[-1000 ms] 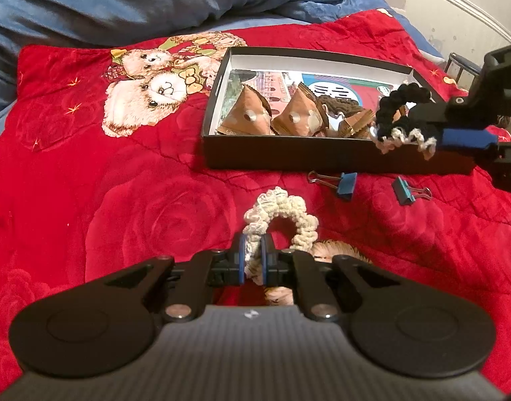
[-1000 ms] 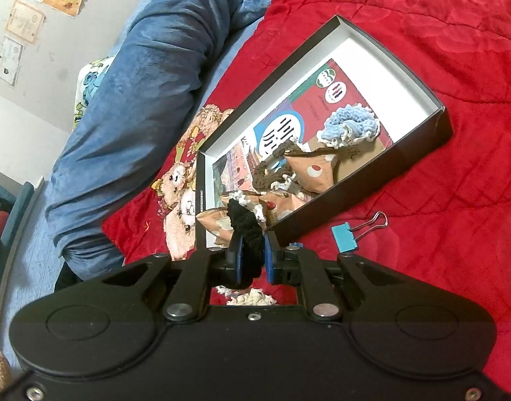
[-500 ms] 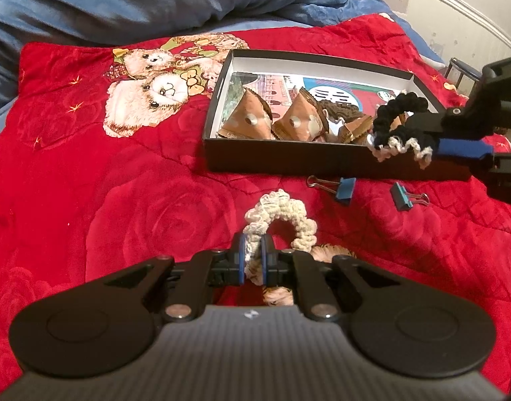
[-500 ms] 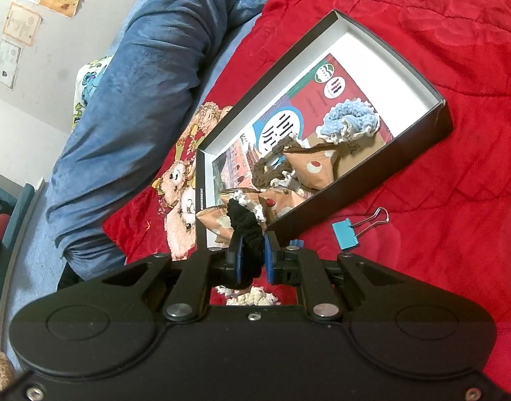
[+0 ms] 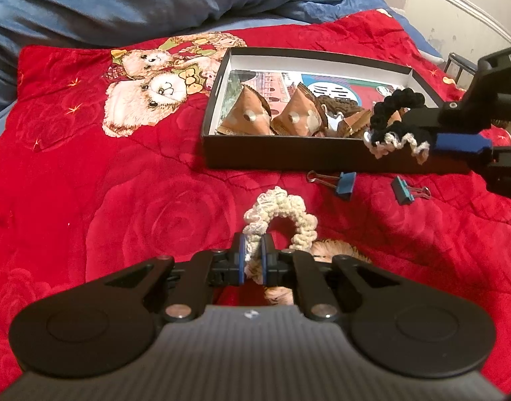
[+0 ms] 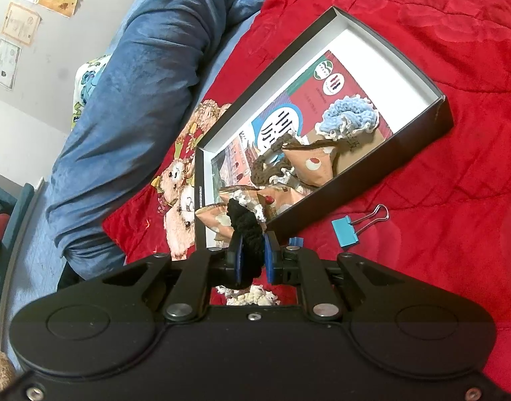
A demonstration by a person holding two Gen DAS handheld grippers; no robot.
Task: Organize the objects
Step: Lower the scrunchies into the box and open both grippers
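The left tool (image 5: 252,250) has its blue-padded fingers pressed together on a cream crocheted yarn scrunchie (image 5: 282,215), whose loop arches up and to the right just past the fingertips. Directly under that tool lies a tan fuzzy scrunchie (image 5: 335,249), mostly hidden by the fingers and body. The right tool (image 6: 252,254) pinches a black crocheted scrunchie with a cream edge (image 6: 243,224), held at the near wall of a shallow black cardboard box with a white inside (image 6: 355,180).

Ahead of the left tool, on the red rose-patterned quilt (image 5: 121,207), two blue binder clips (image 5: 345,183) (image 5: 402,190) lie just in front of the box. Inside the box sit brown triangular paper pouches (image 5: 248,113) on a printed colourful card (image 6: 288,123).

Only the left view shows the right tool (image 5: 399,137) from the side, over the box's near right corner with the black scrunchie drooping across the wall. Only the right view shows a pale blue crocheted scrunchie (image 6: 350,117) deeper in the box, a brown scrunchie (image 6: 265,167) among the pouches, and framed papers on the wall (image 6: 21,26) far to the left. There the second clip is a mere blue sliver (image 6: 296,241) behind the right finger, and a cream tuft (image 6: 248,297) under the tool is too cut off to identify.

A blue velvet blanket (image 5: 155,0) is bunched beyond the quilt, which carries a teddy bear print (image 5: 148,97).
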